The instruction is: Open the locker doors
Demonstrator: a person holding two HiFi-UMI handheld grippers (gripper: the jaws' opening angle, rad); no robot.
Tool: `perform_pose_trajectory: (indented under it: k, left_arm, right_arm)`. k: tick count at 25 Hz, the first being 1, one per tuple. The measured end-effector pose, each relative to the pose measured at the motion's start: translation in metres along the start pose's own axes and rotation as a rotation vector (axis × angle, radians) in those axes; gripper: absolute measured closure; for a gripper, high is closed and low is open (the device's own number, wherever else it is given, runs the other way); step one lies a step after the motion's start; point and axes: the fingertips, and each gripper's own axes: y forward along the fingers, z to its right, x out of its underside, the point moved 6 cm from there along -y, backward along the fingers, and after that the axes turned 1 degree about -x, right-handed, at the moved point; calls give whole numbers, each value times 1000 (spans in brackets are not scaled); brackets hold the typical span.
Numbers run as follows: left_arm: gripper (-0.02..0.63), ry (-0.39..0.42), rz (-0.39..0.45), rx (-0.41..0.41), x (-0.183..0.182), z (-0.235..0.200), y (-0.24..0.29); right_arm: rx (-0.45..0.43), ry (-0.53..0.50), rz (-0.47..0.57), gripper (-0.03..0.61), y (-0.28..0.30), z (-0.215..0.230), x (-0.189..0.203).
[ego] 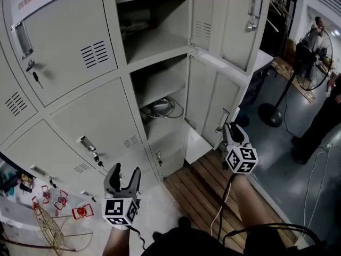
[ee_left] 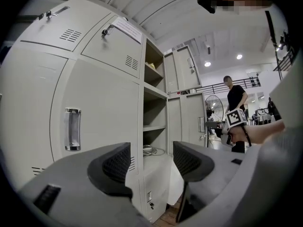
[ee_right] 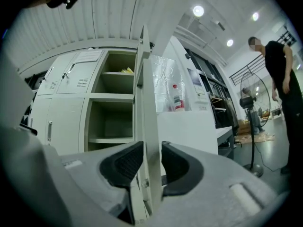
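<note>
Clamping the free edge of the lower open door (ego: 209,92), the right gripper (ego: 229,127) has its jaws only narrowly apart. In the right gripper view the thin edge of that door stands upright between the two dark pads, which meet it on both sides. The marker cube sits just behind the jaws, above the person's forearm.

The left gripper (ego: 127,170) is held lower and to the left. Its jaws stand wide apart with nothing between them, well apart from any door. It points at the closed doors (ego: 101,122) of the grey locker (ego: 125,71). Below both grippers, wooden slats (ego: 208,192) cover the floor in front of the locker.

The lower open door is swung out to the right of its column and shows a compartment where a coiled cable (ego: 162,108) lies on the shelf. Above it, the upper open door (ego: 234,20) is swung out as well, showing a bare shelf. The columns to the left are shut, each door with a metal handle, and keys (ego: 33,74) hang from one lock.

Farther off, to the right, a standing fan (ego: 313,52) rises from a round base on the grey floor. A person (ee_right: 280,74) in dark clothes stands near it.
</note>
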Motion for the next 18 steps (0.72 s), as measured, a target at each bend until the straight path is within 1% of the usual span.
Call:
perform_pose_trajectory:
  k: [3, 5, 7, 9, 11, 13, 18]
  left_arm:
    - [336, -3, 2, -2, 0, -2, -2]
    - [336, -4, 2, -2, 1, -2, -5]
    - [336, -4, 3, -1, 0, -3, -8]
    - [336, -1, 13, 5, -2, -4, -12]
    - [337, 2, 29, 11, -7, -6, -17]
    - [337, 8, 47, 11, -14, -9, -22]
    - [344, 29, 113, -12, -39, -23, -35]
  right_arm:
    - [47, -11, 53, 466, -17, -3, -12]
    - [51, -28, 97, 466, -29, -10, -24]
    - [12, -48, 126, 471, -37, -24, -35]
    - [-45, -63, 131, 471, -41, -43, -42]
    - [-102, -58, 120, 457, -44, -64, -45]
    - [-150, -41, 116, 459, -46, -84, -48]
    - [-244, -37, 164, 492, -55, -132, -63]
